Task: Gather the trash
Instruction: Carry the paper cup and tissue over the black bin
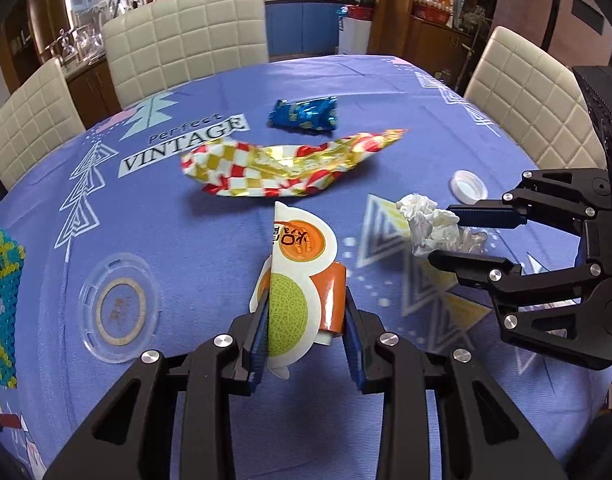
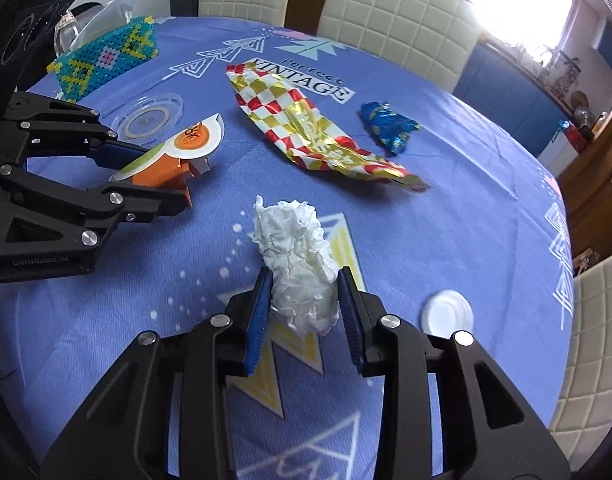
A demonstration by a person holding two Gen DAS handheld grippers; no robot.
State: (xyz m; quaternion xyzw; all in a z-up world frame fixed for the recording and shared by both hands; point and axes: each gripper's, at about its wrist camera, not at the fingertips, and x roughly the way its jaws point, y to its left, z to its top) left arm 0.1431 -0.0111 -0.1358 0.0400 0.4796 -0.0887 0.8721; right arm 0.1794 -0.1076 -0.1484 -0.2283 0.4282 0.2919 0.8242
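Two grippers, each loaded above the blue-clothed worktop (image 1: pixel 185 240); left gripper (image 1: pixel 303 334) fingers clamp a folded orange-and-white melon-print paper label (image 1: pixel 301 276); right gripper (image 2: pixel 303 312) fingers pinch a crumpled white tissue (image 2: pixel 295 256); risk: soft tissue may compress and slip out.

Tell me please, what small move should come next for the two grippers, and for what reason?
Probably lift both and carry the loads off to a bin, which is not in view. The left gripper already clamps the melon label, and the right gripper clamps the crumpled tissue. The checkered wrapper and blue wrapper can wait.
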